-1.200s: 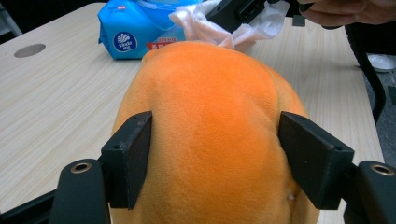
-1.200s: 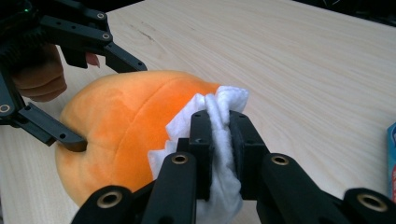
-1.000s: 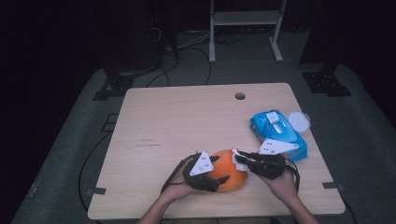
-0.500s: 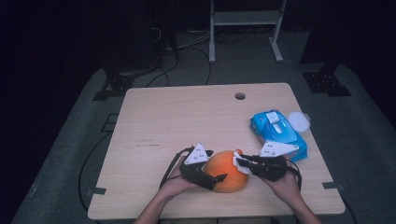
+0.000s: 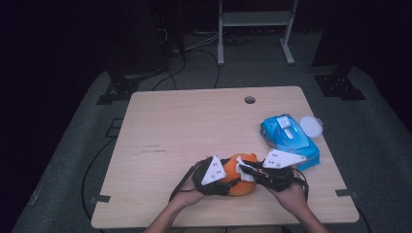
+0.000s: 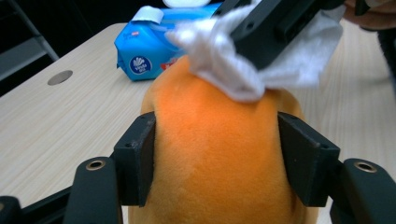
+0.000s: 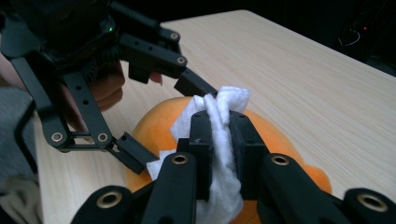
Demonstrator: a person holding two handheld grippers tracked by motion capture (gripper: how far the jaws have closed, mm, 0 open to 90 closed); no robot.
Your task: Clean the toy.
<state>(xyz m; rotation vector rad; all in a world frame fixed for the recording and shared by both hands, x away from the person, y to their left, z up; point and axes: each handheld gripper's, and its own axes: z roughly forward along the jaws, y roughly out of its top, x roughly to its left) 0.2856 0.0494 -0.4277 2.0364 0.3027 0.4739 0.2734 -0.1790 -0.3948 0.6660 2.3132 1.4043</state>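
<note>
From above, my bench is evenly lit while the room around it sinks into near black. The high view is soft and grainy. Up close, my fingers look blurred, and shadows stay faint.

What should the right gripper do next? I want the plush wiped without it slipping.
Probably drag the wipe across the top of the plush. The right gripper is shut on the wipe, which already rests on the orange fur, and the left gripper has just closed, its fingers pressing both sides of the plush, so it looks steady.
</note>
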